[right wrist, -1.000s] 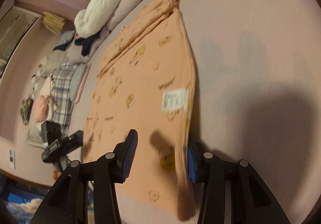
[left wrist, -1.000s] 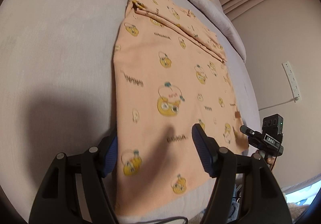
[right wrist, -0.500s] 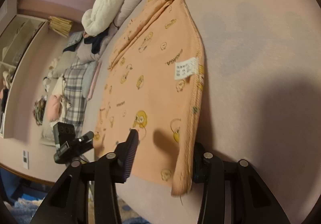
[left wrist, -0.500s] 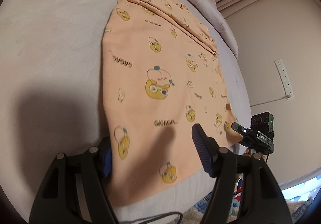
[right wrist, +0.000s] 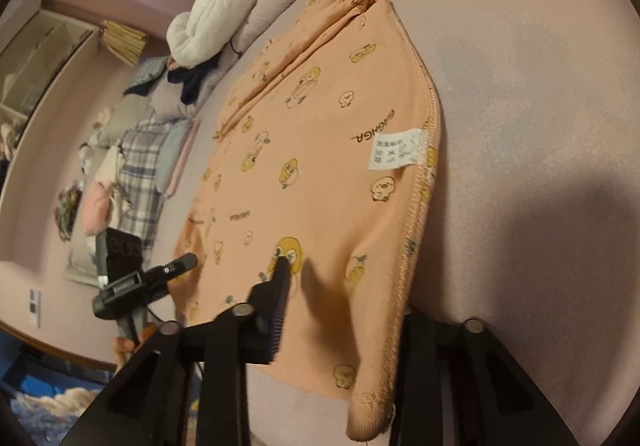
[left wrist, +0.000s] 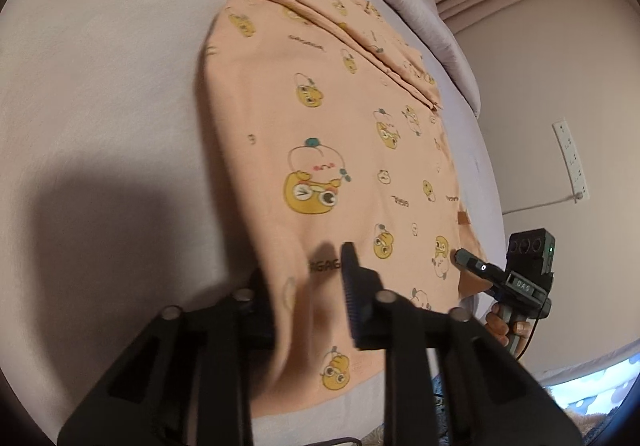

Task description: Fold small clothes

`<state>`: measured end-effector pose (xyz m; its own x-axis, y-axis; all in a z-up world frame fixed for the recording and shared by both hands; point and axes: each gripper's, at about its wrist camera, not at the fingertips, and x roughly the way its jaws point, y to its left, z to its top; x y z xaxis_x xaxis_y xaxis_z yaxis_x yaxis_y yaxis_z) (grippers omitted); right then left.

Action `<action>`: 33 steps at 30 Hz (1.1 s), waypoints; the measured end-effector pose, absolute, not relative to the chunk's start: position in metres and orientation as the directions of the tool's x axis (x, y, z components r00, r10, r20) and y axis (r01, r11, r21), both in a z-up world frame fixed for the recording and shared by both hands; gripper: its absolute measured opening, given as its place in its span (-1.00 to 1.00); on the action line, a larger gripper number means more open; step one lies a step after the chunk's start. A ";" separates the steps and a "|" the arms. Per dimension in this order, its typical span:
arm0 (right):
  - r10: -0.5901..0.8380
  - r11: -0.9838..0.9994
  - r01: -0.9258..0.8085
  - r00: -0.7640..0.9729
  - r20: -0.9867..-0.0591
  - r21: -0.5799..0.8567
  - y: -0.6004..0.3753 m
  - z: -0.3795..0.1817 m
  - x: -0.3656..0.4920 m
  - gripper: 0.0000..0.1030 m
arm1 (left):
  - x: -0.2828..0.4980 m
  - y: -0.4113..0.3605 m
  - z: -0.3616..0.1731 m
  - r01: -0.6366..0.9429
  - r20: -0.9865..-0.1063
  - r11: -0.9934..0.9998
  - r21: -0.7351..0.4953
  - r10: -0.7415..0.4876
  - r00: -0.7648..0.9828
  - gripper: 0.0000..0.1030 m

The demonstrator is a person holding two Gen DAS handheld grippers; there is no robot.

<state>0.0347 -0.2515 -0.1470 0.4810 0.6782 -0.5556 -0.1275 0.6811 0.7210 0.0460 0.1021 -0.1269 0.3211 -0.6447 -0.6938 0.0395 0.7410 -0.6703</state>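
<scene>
1. The left gripper [left wrist: 308,298], black with two fingers, has just been closing and now pinches the near left corner of the peach cotton garment printed with yellow cartoon ducks [left wrist: 332,134].
2. That garment lies flat on the pale lilac bed sheet [left wrist: 100,86], reaching toward the bed's far edge.
3. The right gripper [right wrist: 344,310] has just been closing and nips the garment's near right corner, which hangs bunched below the stitched hem.

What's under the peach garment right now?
The peach garment lies on the pale bed cover, which shows all around it. Whatever sits directly beneath the fabric is covered, so anything there cannot be seen.
</scene>
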 end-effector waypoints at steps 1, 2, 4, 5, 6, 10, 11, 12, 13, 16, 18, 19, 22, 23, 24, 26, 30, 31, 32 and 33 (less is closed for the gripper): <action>0.674 0.686 -0.127 0.483 -0.559 0.717 -0.252 -0.146 0.034 -0.54 | 0.046 0.103 -0.126 0.034 -0.691 0.737 -0.675 -0.648 0.320 -0.73; 0.673 0.687 -0.127 0.485 -0.559 0.716 -0.252 -0.146 0.033 -0.58 | 0.046 0.105 -0.126 0.032 -0.689 0.734 -0.678 -0.650 0.320 -0.76; 0.698 0.656 -0.133 0.480 -0.531 0.743 -0.252 -0.145 0.033 -0.69 | 0.047 0.106 -0.125 0.032 -0.670 0.713 -0.701 -0.673 0.315 -0.84; 0.722 0.625 -0.143 0.480 -0.498 0.767 -0.252 -0.143 0.033 -0.70 | 0.049 0.106 -0.123 0.033 -0.649 0.691 -0.722 -0.693 0.313 -0.84; 0.742 0.595 -0.157 0.485 -0.463 0.788 -0.253 -0.139 0.035 -0.71 | 0.051 0.106 -0.122 0.035 -0.633 0.675 -0.737 -0.707 0.316 -0.87; 0.798 0.485 -0.213 0.505 -0.329 0.848 -0.256 -0.122 0.042 -0.77 | 0.059 0.106 -0.110 0.050 -0.527 0.573 -0.818 -0.781 0.336 -0.89; 0.804 0.470 -0.225 0.509 -0.308 0.854 -0.256 -0.118 0.044 -0.78 | 0.061 0.106 -0.106 0.059 -0.506 0.555 -0.830 -0.793 0.339 -0.89; 0.808 0.458 -0.237 0.513 -0.289 0.857 -0.256 -0.114 0.046 -0.78 | 0.065 0.105 -0.101 0.069 -0.481 0.533 -0.843 -0.806 0.345 -0.89; 0.811 0.447 -0.250 0.518 -0.271 0.859 -0.256 -0.109 0.049 -0.78 | 0.068 0.103 -0.097 0.076 -0.469 0.523 -0.849 -0.812 0.348 -0.89; 0.813 0.435 -0.283 0.531 -0.239 0.855 -0.255 -0.099 0.054 -0.78 | 0.082 0.102 -0.085 0.095 -0.421 0.483 -0.870 -0.830 0.366 -0.89; 0.812 0.430 -0.303 0.541 -0.218 0.850 -0.255 -0.090 0.059 -0.79 | 0.092 0.103 -0.078 0.106 -0.390 0.459 -0.882 -0.837 0.383 -0.89; 0.810 0.431 -0.312 0.547 -0.211 0.846 -0.254 -0.085 0.062 -0.80 | 0.098 0.104 -0.074 0.114 -0.371 0.444 -0.889 -0.841 0.393 -0.89; 0.801 0.433 -0.337 0.569 -0.186 0.836 -0.254 -0.073 0.073 -0.80 | 0.114 0.106 -0.063 0.138 -0.325 0.414 -0.900 -0.846 0.422 -0.89; 0.798 0.434 -0.343 0.575 -0.179 0.833 -0.254 -0.071 0.077 -0.80 | 0.119 0.106 -0.061 0.144 -0.313 0.407 -0.902 -0.846 0.431 -0.89; 0.795 0.436 -0.348 0.582 -0.173 0.830 -0.255 -0.068 0.082 -0.80 | 0.124 0.106 -0.058 0.147 -0.305 0.404 -0.903 -0.844 0.441 -0.89; 0.782 0.449 -0.349 0.599 -0.173 0.822 -0.255 -0.064 0.093 -0.80 | 0.138 0.107 -0.056 0.144 -0.302 0.405 -0.903 -0.836 0.458 -0.89; 0.757 0.480 -0.338 0.626 -0.187 0.809 -0.256 -0.056 0.121 -0.80 | 0.166 0.117 -0.054 0.127 -0.285 0.395 -0.910 -0.818 0.500 -0.89; 0.754 0.481 -0.339 0.630 -0.185 0.809 -0.256 -0.054 0.129 -0.80 | 0.174 0.121 -0.054 0.123 -0.278 0.389 -0.913 -0.813 0.511 -0.89; 0.751 0.482 -0.340 0.635 -0.181 0.808 -0.256 -0.051 0.137 -0.80 | 0.182 0.125 -0.054 0.116 -0.273 0.385 -0.916 -0.808 0.523 -0.89; 0.744 0.488 -0.341 0.643 -0.179 0.803 -0.259 -0.048 0.147 -0.80 | 0.190 0.130 -0.055 0.107 -0.269 0.380 -0.919 -0.802 0.533 -0.89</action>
<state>0.1470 -0.2590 -0.0477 0.6435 0.7442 -0.1791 -0.3409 0.4881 0.8034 0.1896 0.1295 -0.0545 0.5329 -0.8022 -0.2692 0.1074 0.3797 -0.9189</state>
